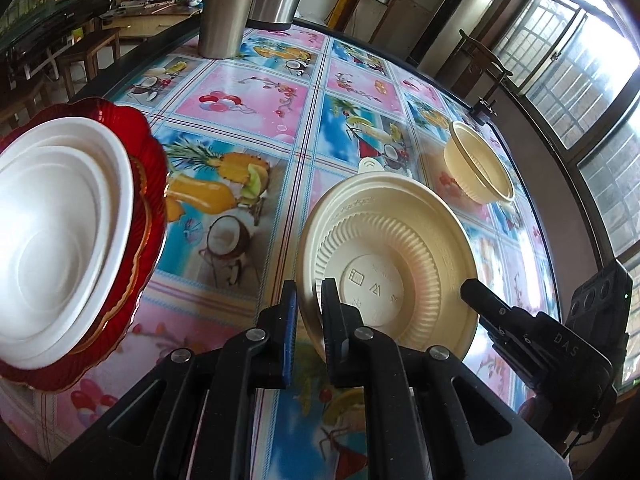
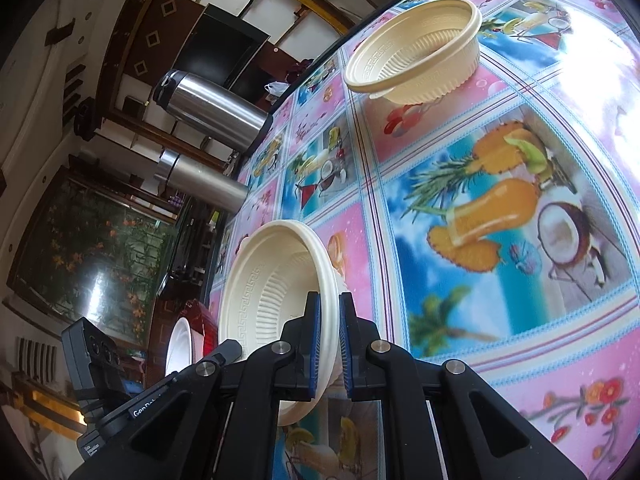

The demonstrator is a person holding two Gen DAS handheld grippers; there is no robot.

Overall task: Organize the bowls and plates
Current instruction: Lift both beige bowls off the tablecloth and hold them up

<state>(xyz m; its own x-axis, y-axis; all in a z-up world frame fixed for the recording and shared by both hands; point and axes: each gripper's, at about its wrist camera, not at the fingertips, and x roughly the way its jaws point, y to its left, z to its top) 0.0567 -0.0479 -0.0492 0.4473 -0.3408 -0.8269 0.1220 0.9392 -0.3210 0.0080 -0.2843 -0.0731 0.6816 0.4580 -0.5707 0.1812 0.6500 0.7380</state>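
Both grippers pinch one cream ribbed bowl point(image 1: 384, 256) by opposite rims, left gripper point(image 1: 308, 312) and right gripper point(image 2: 329, 336), lifted above the fruit-print tablecloth point(image 2: 480, 208); best to release one side before nesting it into the second cream bowl point(image 2: 416, 56).

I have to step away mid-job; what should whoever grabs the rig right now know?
Left tongs and right tongs: both shut on the rim of one cream bowl, held tilted.
Second cream bowl sits upright on the table, farther off.
Done: white dishes are nested on red plates.
Left: probably stack the two cream bowls.
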